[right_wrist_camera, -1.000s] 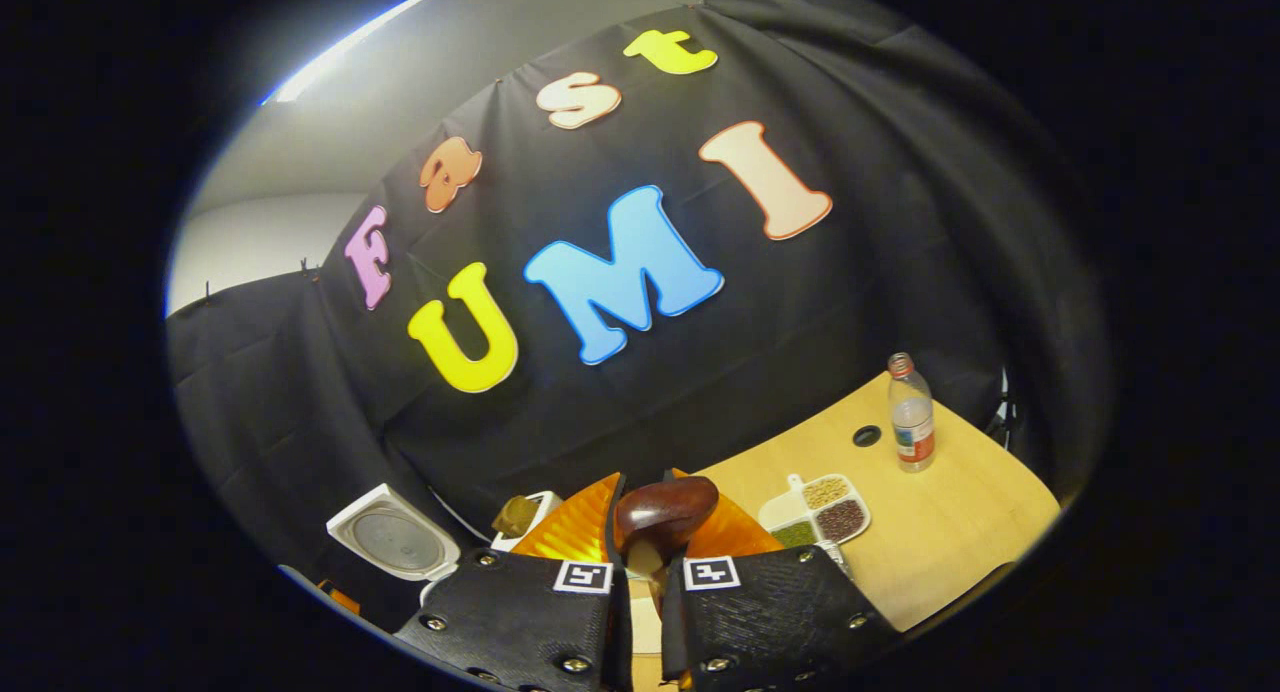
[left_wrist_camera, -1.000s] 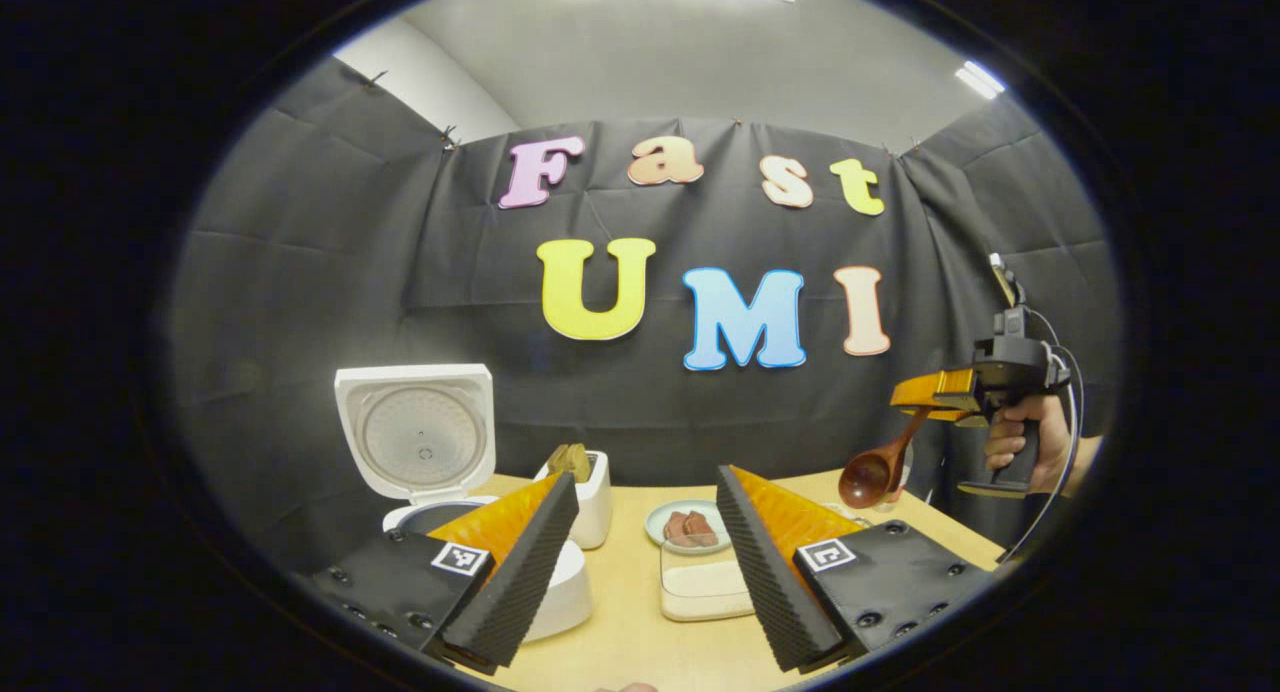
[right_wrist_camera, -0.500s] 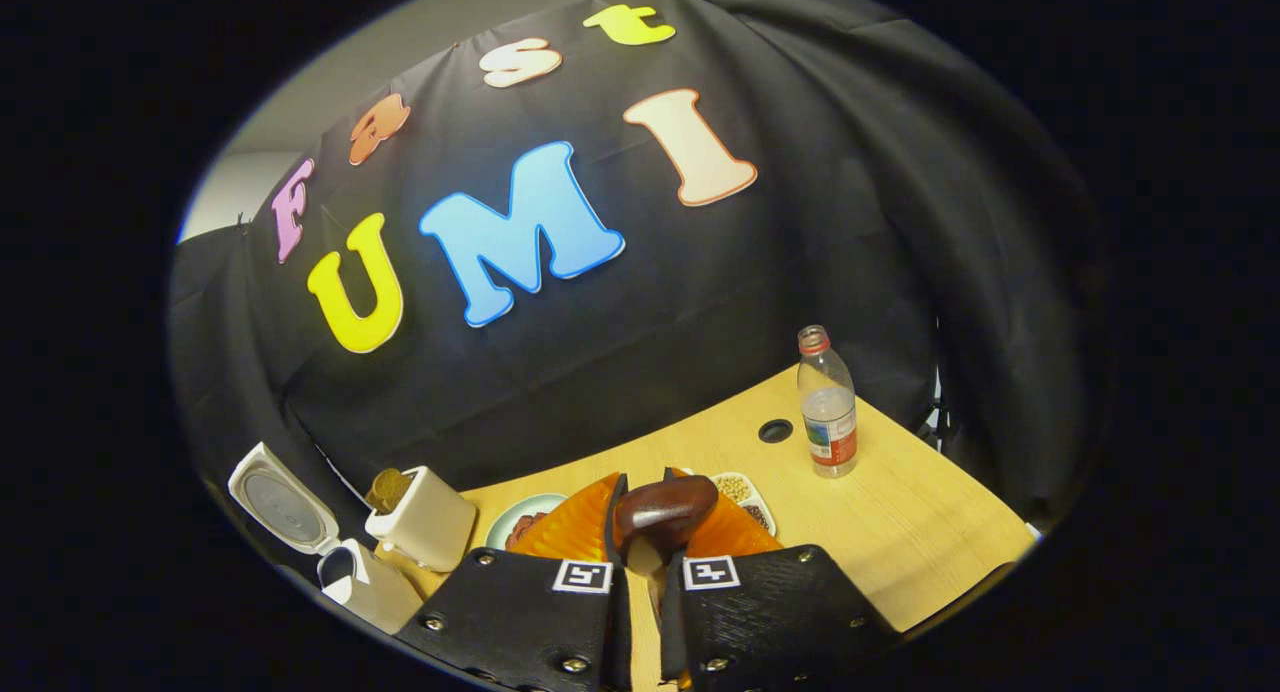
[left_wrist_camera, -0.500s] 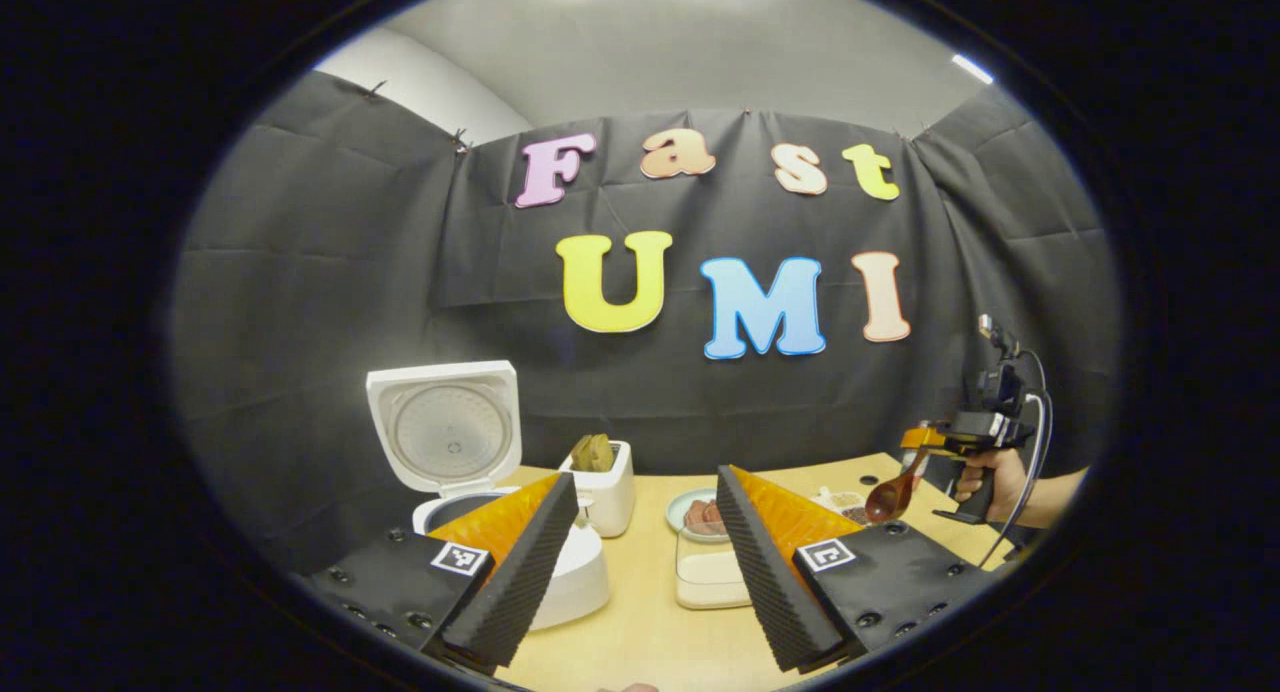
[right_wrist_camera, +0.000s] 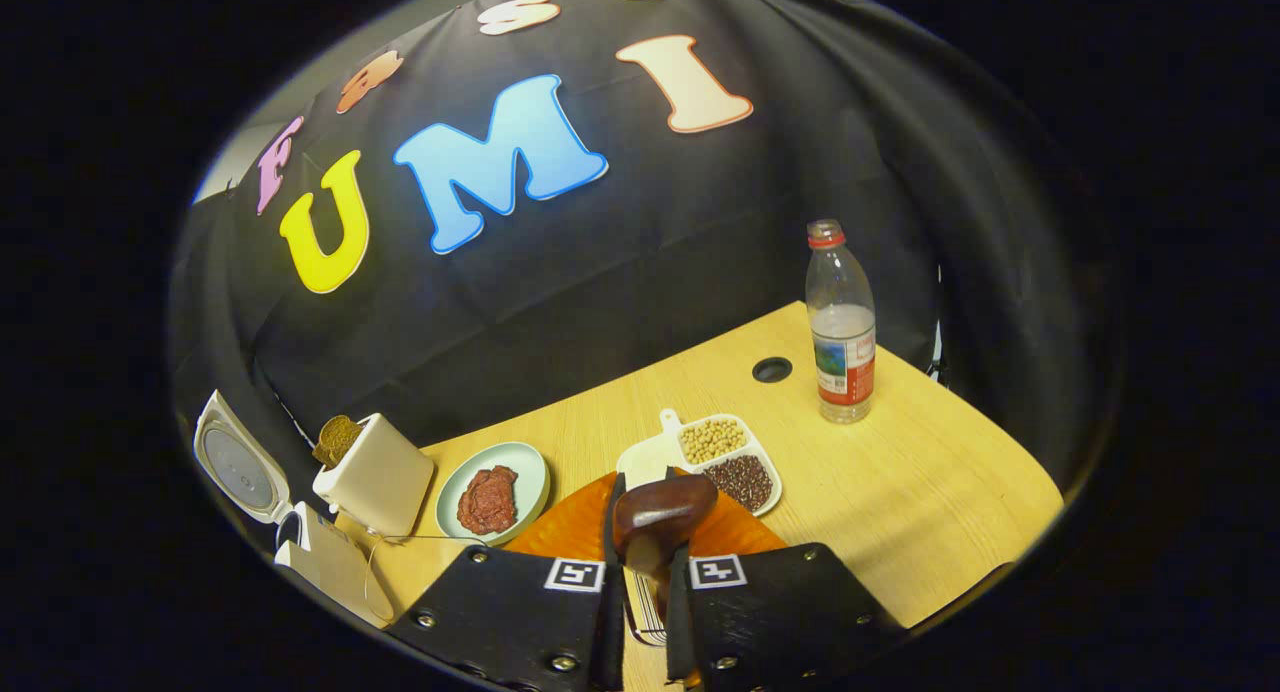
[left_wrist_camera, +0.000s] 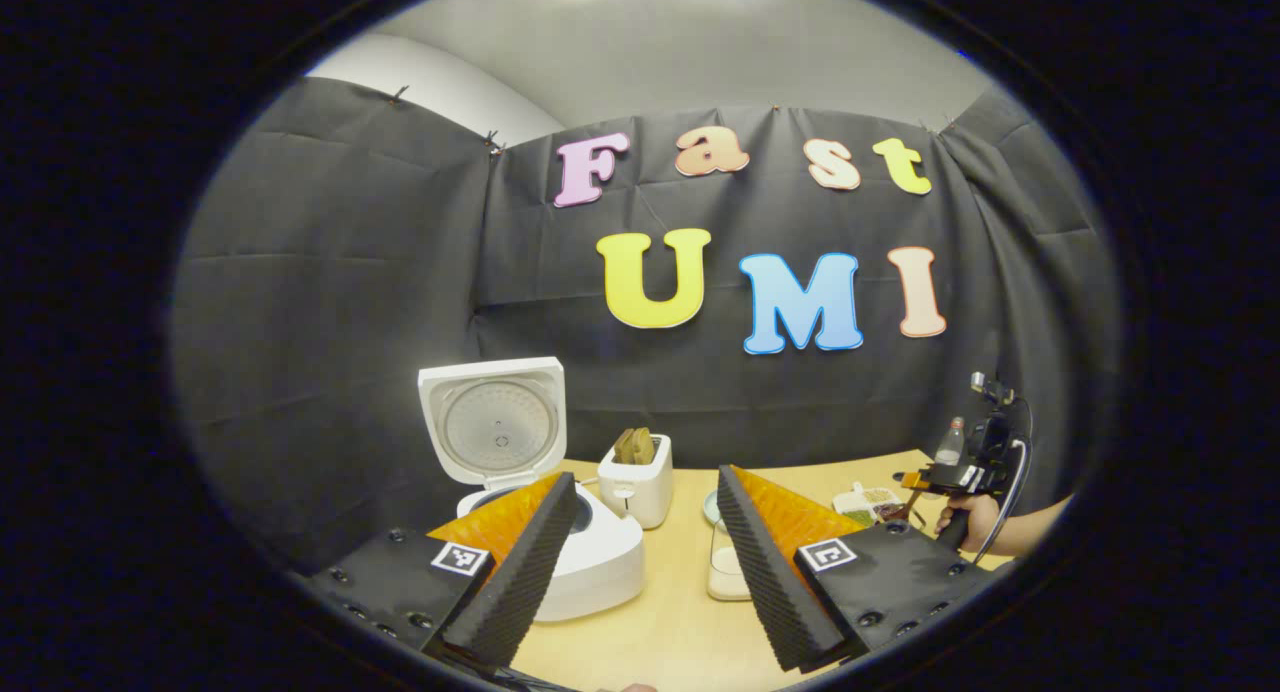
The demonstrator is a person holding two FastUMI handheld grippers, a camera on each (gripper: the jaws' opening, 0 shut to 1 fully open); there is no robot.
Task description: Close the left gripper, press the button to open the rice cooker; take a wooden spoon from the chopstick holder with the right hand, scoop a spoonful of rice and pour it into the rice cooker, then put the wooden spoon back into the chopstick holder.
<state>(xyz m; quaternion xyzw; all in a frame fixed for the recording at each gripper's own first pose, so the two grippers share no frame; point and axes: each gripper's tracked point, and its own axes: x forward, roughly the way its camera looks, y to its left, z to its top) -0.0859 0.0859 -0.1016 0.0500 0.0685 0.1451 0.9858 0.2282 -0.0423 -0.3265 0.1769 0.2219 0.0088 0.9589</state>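
While right tool (right_wrist_camera: 640,557) clamps wooden spoon (right_wrist_camera: 655,517), seemingly tilted down | left tool (left_wrist_camera: 645,562) agape, empty

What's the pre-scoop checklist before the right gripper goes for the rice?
1. Rice cooker lid open: ok, it stands upright.
2. Wooden spoon gripped: ok, the right gripper has both fingers shut on its handle, bowl pointing forward.
3. Spoon bowl loaded: cannot tell, only its back shows.
4. Left gripper out of the way: ok, open, holding nothing, near the cooker.
5. Scoop target located: cannot tell; a divided dish of beans lies just ahead of the spoon, and a white container sits on the table, contents unclear.
6. Nearby obstacle: bottle upright, apart from the dish: ok.
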